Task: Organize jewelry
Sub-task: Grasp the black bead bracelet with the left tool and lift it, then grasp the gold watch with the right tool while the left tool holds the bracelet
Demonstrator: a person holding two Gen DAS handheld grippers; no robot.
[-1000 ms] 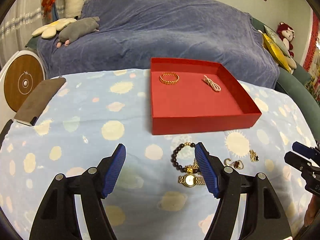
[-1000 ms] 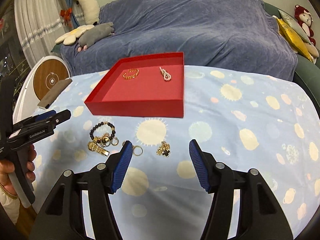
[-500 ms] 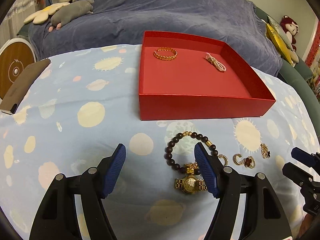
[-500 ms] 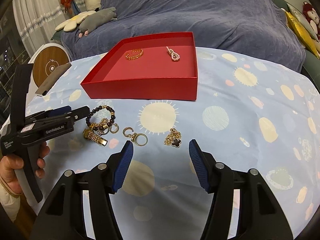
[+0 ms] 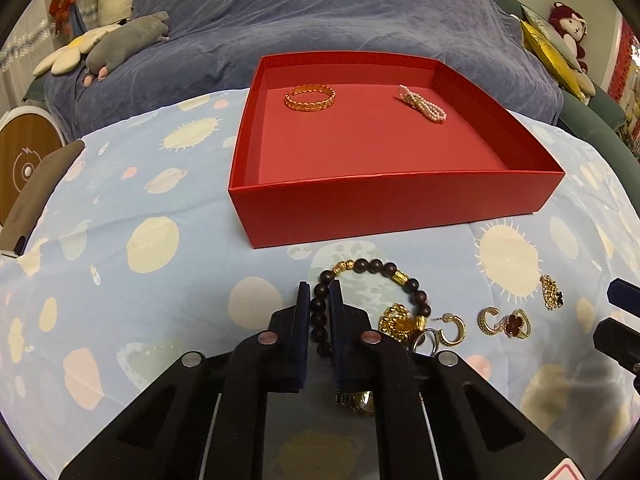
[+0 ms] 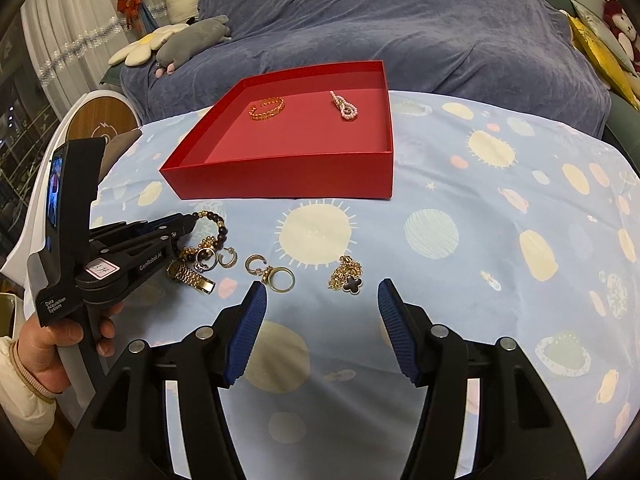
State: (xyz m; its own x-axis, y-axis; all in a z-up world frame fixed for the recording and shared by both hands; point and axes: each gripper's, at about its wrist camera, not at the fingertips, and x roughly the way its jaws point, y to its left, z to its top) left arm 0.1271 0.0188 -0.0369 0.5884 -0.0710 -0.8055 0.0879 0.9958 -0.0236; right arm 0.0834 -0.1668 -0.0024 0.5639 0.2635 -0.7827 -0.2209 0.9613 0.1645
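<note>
A red box (image 5: 392,208) (image 6: 288,178) on the spotted cloth holds a gold bangle (image 5: 310,97) and a pearl piece (image 5: 421,107). In front of it lie a dark bead bracelet (image 5: 376,268) (image 6: 219,226), a gold watch (image 6: 190,274), hoop earrings (image 5: 452,330), rings (image 6: 281,279) and a clover necklace (image 6: 347,278). My left gripper (image 5: 319,300) is shut on the left side of the bead bracelet, low on the cloth. My right gripper (image 6: 320,300) is open and empty, just short of the rings and clover necklace.
A blue-covered sofa (image 5: 320,20) with plush toys stands behind the table. A brown flat case (image 5: 36,196) lies at the table's left edge. A round wooden-faced device (image 6: 100,124) stands far left. The cloth to the right of the box is bare.
My left gripper moved forward and down and closed on the bead bracelet. My right gripper moved closer to the loose rings and necklace and stayed open.
</note>
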